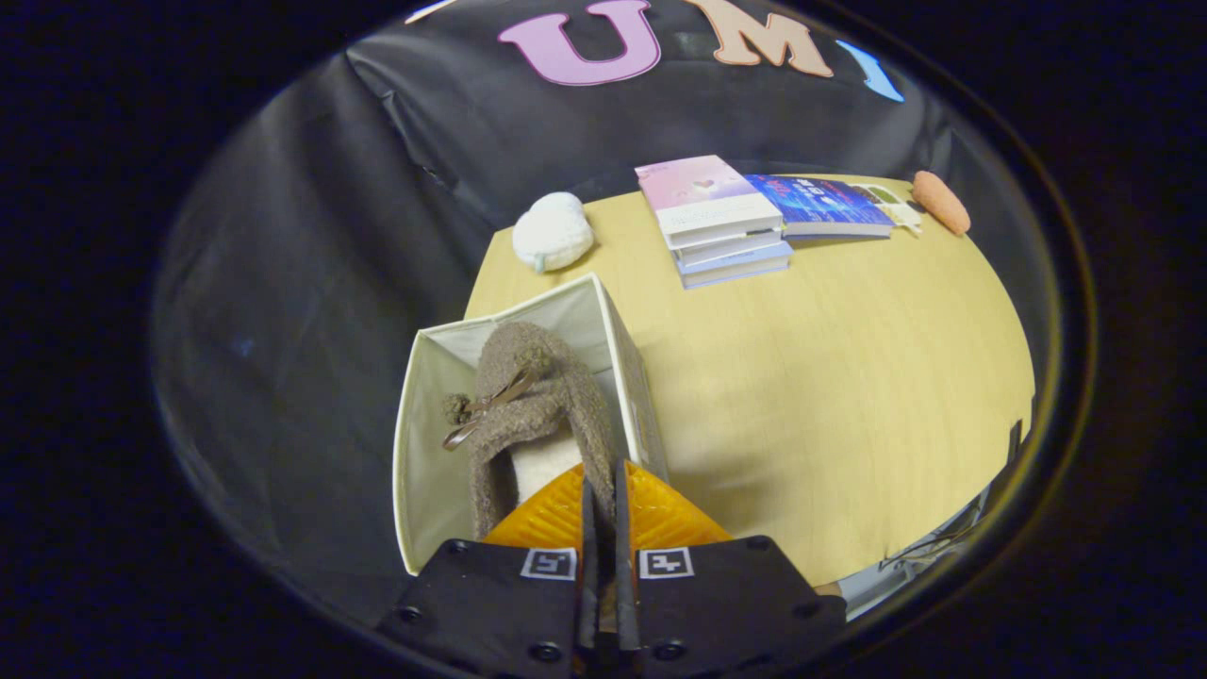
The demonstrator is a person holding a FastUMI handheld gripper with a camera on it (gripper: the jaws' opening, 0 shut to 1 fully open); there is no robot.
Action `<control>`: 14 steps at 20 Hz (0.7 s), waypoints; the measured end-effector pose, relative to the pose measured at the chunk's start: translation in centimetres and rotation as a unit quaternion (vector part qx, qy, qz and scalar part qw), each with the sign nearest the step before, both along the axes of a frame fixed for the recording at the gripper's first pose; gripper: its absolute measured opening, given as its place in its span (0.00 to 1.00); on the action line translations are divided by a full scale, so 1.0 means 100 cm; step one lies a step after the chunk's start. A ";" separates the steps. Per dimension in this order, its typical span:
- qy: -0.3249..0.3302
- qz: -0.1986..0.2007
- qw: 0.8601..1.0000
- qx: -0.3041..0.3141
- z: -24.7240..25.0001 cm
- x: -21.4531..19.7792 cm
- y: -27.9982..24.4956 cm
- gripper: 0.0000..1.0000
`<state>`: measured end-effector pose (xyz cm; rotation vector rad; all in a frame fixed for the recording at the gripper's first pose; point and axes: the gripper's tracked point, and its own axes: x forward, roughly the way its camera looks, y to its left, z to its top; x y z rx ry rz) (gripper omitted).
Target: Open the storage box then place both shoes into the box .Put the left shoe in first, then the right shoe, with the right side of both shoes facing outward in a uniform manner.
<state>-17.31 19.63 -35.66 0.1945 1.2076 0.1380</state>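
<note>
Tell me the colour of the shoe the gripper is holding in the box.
Brown, fuzzy shoe with a brown bow, seen in the gripper view; the gripper is pinching its edge inside the box.

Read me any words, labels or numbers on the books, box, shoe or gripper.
Pink-covered book atop the stack: print too small to read.
Blue-covered book: cover text blurred, unreadable.
Two square black-and-white markers on the gripper, shut on the brown fuzzy shoe: patterns, not words.
Beige fabric storage box: no text.

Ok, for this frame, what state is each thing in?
Storage box: open at the top, upright at the table's corner.
Brown shoe: inside the box, its edge pinched by the gripper.
Gripper: shut on the shoe's edge.
Books: closed, stacked.
Blue book: closed, lying flat.
</note>
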 end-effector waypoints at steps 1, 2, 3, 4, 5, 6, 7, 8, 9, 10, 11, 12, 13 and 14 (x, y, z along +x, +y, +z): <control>0.001 0.001 1.000 0.000 0.000 0.000 0.001 0.10; 0.002 0.000 1.000 0.000 0.000 0.000 0.002 0.10; 0.004 0.002 1.000 0.004 0.001 -0.002 0.005 0.11; 0.004 0.004 1.000 0.003 -0.001 -0.001 0.004 0.16; 0.003 0.003 1.000 0.003 -0.002 0.001 0.004 0.16; 0.002 0.000 1.000 0.000 -0.003 0.002 0.003 0.16; 0.003 -0.001 1.000 -0.002 -0.002 0.001 0.001 0.14; 0.004 -0.003 1.000 -0.002 0.000 0.000 -0.001 0.12; 0.004 -0.005 1.000 -0.001 -0.001 0.002 0.000 0.11; 0.005 -0.003 1.000 0.000 -0.003 0.002 0.001 0.10; 0.005 0.000 1.000 0.000 -0.003 0.001 0.002 0.09; 0.007 0.003 1.000 0.000 -0.004 0.000 0.003 0.08; 0.008 0.006 1.000 0.000 -0.004 -0.001 0.003 0.06; 0.008 0.006 1.000 0.000 -0.004 -0.001 0.003 0.07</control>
